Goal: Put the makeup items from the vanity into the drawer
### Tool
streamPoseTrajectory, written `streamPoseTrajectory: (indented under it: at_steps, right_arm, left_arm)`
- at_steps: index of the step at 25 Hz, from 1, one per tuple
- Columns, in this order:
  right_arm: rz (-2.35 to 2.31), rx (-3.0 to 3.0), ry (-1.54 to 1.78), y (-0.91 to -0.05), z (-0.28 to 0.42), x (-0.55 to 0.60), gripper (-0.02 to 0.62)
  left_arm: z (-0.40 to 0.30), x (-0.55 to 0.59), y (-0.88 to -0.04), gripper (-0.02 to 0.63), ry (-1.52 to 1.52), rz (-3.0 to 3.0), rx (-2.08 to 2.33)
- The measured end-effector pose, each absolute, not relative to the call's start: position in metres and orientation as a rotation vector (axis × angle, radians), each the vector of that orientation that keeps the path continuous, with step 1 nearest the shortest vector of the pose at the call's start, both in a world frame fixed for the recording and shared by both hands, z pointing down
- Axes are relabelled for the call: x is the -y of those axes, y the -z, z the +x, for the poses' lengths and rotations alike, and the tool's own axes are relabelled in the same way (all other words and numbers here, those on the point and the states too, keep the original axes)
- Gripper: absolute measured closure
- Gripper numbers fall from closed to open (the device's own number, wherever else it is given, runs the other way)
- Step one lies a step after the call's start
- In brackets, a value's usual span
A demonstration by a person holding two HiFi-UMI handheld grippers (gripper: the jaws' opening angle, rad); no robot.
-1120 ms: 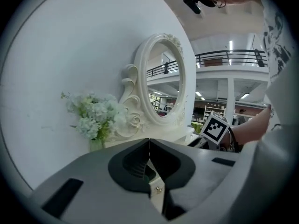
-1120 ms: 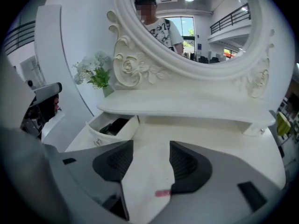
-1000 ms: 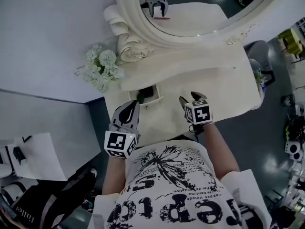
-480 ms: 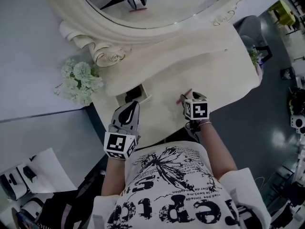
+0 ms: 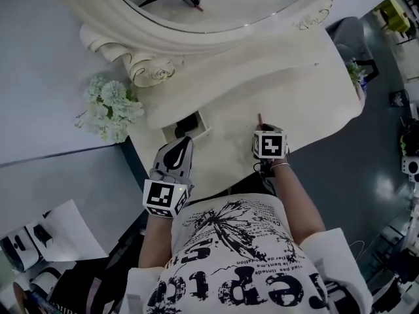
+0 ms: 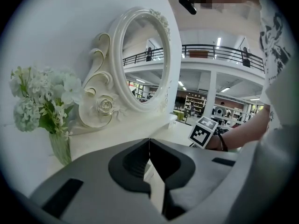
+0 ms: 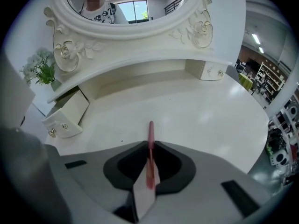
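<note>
A slim pink makeup pencil (image 7: 151, 134) sticks out forward from my right gripper (image 7: 150, 148), whose jaws are closing with their pads pinching its rear part. In the head view the pencil's tip (image 5: 260, 118) shows just beyond the right gripper (image 5: 262, 131), over the white vanity top (image 5: 298, 87). The small left drawer (image 5: 186, 126) stands pulled out, dark inside; in the right gripper view the drawer (image 7: 65, 113) is ahead to the left. My left gripper (image 5: 182, 144) hovers at the vanity's front edge just before the drawer, shut (image 6: 149, 146), with nothing in it.
An oval mirror (image 5: 216, 8) in an ornate white frame rises at the back of the vanity. A vase of white flowers (image 5: 111, 106) stands at the left beside the drawer. A closed small drawer (image 7: 208, 70) sits at the back right. Dark floor lies to the right.
The right gripper's jaws were open around the pencil, which lay slanted on the vanity; now they have come together on it, and it points straight away. The left gripper has held still.
</note>
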State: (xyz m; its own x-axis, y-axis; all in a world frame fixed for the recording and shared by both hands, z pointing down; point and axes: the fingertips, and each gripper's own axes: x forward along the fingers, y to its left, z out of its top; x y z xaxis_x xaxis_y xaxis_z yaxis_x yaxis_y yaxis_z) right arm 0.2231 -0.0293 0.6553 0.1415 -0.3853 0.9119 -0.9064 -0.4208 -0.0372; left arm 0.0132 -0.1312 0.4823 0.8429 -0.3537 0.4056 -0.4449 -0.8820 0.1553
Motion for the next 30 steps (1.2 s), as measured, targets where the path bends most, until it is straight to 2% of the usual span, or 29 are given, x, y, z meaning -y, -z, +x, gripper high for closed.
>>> streamPoseTrajectory:
  at_steps: [14,30]
  right_arm:
    - [1.776,1.542,-1.082,-0.590,0.179,0.088,0.538]
    - [1.199,2.006,-0.732,-0.556,0.016,0.173,0.538]
  left_arm:
    - [-0.030,0.132,-0.456,0.586,-0.444,2.761,0.822]
    - [-0.139,0.127,-0.427,0.586,-0.290,2.557,1.365]
